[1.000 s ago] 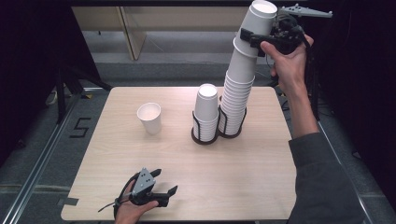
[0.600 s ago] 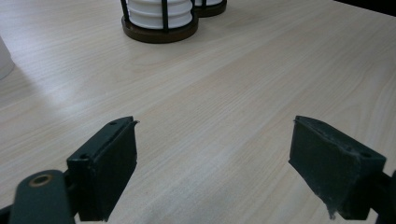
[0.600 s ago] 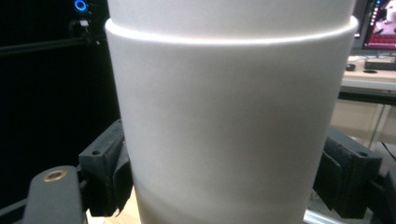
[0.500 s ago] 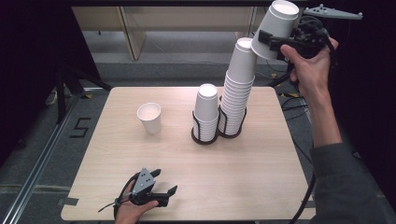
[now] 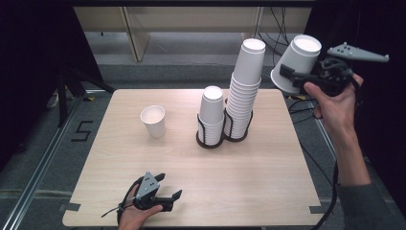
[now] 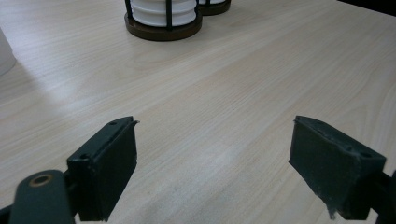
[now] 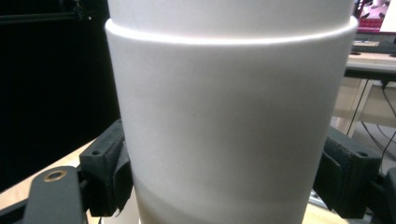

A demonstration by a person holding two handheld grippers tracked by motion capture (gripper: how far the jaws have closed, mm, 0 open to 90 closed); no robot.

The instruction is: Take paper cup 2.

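High view: my right tongs (image 5: 293, 75) are raised off the worktop at two o'clock, clamped on a white paper cup (image 5: 296, 62) held tilted, its closed base facing the camera. In the right gripper view that cup (image 7: 231, 116) sits so close that its top and bottom are cut off; a dark pad presses each flank, and I cannot make out much behind it beyond a dark room and a strip of desk at three o'clock.

My left tongs (image 5: 165, 190) rest low at the worktop's (image 5: 268, 177) near edge, around seven o'clock, spread wide with nothing between them. The left gripper view shows bare pale wood between the two jaws.

Outward from there, two black wire holders stand touching each other near the centre. The tall stack (image 5: 244, 88) of upside-down cups rises from the right holder, the short stack (image 5: 211, 112) from the left one. In the left gripper view just the holder base (image 6: 163, 25) is seen at twelve o'clock, its cups cut off. A single cup (image 5: 153, 120) stands upright, mouth up, at ten o'clock, well apart from the holders.
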